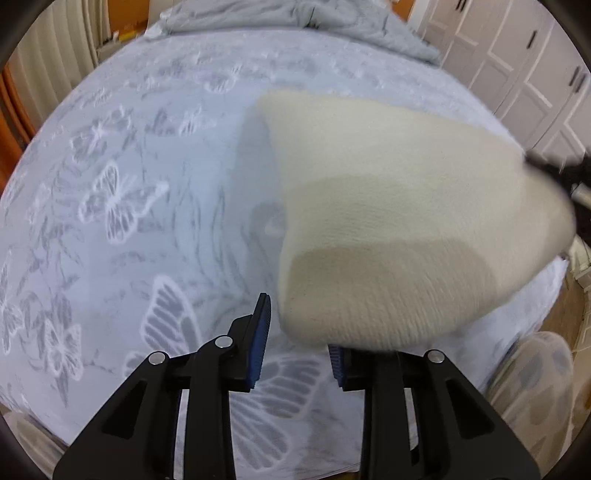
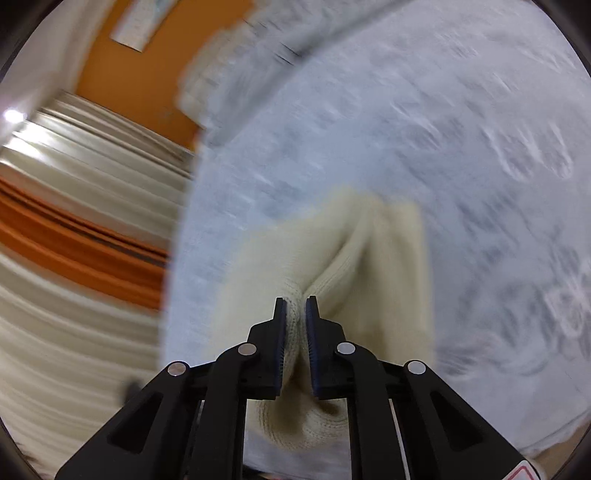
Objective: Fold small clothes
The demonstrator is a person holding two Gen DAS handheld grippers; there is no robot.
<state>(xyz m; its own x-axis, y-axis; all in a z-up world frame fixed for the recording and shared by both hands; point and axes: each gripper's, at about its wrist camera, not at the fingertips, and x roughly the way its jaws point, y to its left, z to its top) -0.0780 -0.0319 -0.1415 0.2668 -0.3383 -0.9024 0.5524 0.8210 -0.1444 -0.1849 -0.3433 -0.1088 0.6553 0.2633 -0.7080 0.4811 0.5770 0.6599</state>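
Currently the cream knitted garment (image 1: pixel 399 206) is lifted partly off the bed (image 1: pixel 140 177), which carries a pale blue cover printed with grey and white butterflies. Right hand-held gripper (image 2: pixel 295 310): fingers pressed nearly together, pinching a bunched fold of the cream knit between the blue pads (image 2: pixel 282 328); more of the garment hangs below and beyond the fingers, over the bed cover. Left hand-held gripper (image 1: pixel 299 325): left finger (image 1: pixel 260 339) bare, with bed cover visible between the two fingers; right finger mostly hidden behind the near lower edge of the garment. Cannot tell whether the left one is gripping the cloth or only beside it. A grey blanket (image 1: pixel 295 22) lies crumpled at the far end of the bed. White cupboard doors (image 1: pixel 517 66) stand beyond the bed on the right. Both views blurred.
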